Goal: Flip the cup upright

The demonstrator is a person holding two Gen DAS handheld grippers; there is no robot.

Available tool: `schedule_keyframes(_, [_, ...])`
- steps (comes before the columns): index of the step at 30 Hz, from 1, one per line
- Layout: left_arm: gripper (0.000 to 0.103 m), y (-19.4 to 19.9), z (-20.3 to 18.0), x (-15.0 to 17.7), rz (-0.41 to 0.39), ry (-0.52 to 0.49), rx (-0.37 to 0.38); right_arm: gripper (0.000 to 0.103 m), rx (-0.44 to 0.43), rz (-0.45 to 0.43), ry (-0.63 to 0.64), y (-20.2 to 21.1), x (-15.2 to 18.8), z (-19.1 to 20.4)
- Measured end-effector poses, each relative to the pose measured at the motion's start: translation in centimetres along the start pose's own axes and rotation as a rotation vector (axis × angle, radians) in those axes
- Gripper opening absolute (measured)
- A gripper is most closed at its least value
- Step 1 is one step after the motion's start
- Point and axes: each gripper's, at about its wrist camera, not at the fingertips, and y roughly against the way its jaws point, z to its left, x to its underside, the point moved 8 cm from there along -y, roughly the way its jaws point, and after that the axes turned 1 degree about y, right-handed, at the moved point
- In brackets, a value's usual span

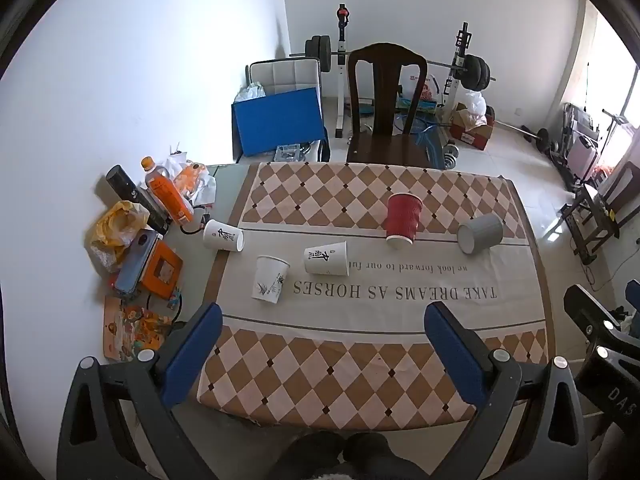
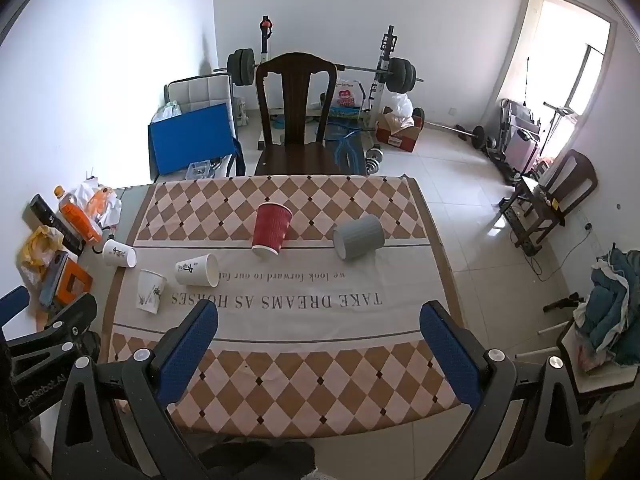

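Observation:
Several cups lie tipped on the checkered tablecloth [image 1: 360, 364]. A red ribbed cup [image 1: 403, 216] [image 2: 272, 229] lies at mid table. A grey ribbed cup [image 1: 480, 233] [image 2: 359, 237] lies on its side to its right. Three white paper cups lie to the left: one with black characters [image 1: 326, 258] [image 2: 197, 270], one with a plant print [image 1: 270, 279] [image 2: 150, 290], one by the cloth's left edge [image 1: 223, 235] [image 2: 119, 254]. My left gripper [image 1: 323, 322] and right gripper [image 2: 318, 318] are open and empty above the near edge, well short of the cups.
Clutter sits at the table's left: an orange bottle [image 1: 166, 190], a black can [image 1: 134, 196], a yellow bag [image 1: 116, 226], a phone on an orange box [image 1: 154, 266]. A dark wooden chair [image 1: 384, 104] stands behind the table. Weights and boxes fill the floor beyond.

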Motion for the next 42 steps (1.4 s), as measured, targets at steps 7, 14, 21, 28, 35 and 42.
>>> schedule_keyframes(7, [0.103, -0.1, 0.0, 0.0, 0.007, 0.008, 0.010, 0.102, -0.003, 0.002, -0.001, 0.0, 0.0, 0.0])
schedule_keyframes(14, [0.103, -0.1, 0.0, 0.0, 0.006, 0.007, 0.013, 0.102, 0.002, 0.004, 0.002, -0.2, 0.0, 0.0])
schedule_keyframes(21, [0.103, -0.1, 0.1, 0.0, 0.002, 0.005, 0.010, 0.102, 0.005, 0.002, 0.002, 0.0, 0.0, 0.0])
schedule_keyframes(28, [0.103, 0.0, 0.0, 0.0, -0.001, 0.005, 0.009, 0.102, 0.003, 0.004, 0.004, 0.0, 0.0, 0.0])
schedule_keyframes(35, [0.103, 0.4, 0.2, -0.1, -0.006, 0.000, 0.006, 0.102, 0.005, 0.003, 0.002, 0.0, 0.0, 0.0])
schedule_keyframes(42, [0.103, 1.1, 0.0, -0.4, -0.008, 0.002, 0.010, 0.102, 0.006, 0.000, 0.002, -0.1, -0.1, 0.0])
